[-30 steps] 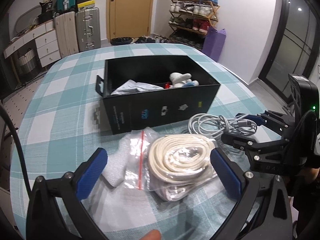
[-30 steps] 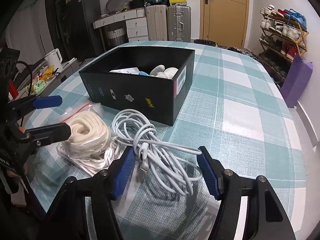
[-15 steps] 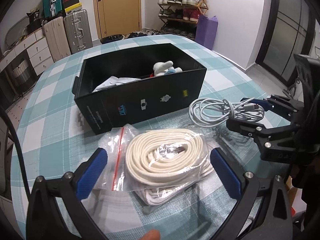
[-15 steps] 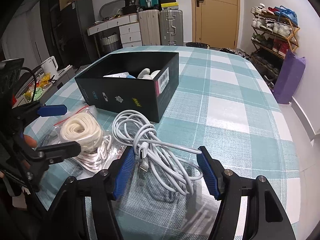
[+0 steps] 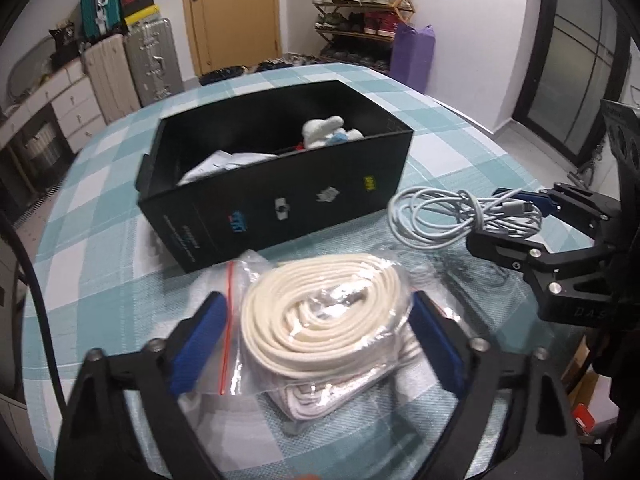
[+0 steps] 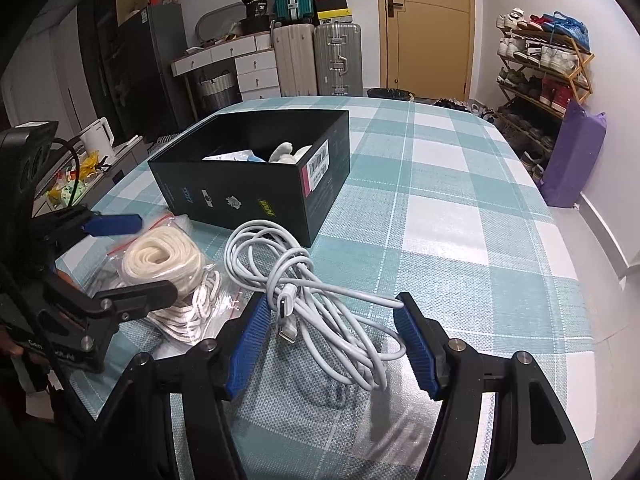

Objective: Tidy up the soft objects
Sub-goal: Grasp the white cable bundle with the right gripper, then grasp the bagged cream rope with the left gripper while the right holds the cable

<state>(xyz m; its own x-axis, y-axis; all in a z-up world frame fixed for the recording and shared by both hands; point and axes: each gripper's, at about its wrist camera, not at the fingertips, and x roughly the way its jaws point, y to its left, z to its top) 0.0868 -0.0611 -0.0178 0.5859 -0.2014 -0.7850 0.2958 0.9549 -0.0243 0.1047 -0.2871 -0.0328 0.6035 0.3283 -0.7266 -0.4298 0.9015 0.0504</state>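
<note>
Clear plastic bag of coiled cream cotton rope on teal checked tablecloth, left gripper closing around it, right pad touching, left pad apart, coiled white charging cable between right gripper's pads, grip uncertain, open black cardboard box just behind.

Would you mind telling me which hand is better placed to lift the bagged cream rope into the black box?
Left. Its gripper already straddles the bagged rope and has just been closing. The right gripper frames the white cable instead.
</note>
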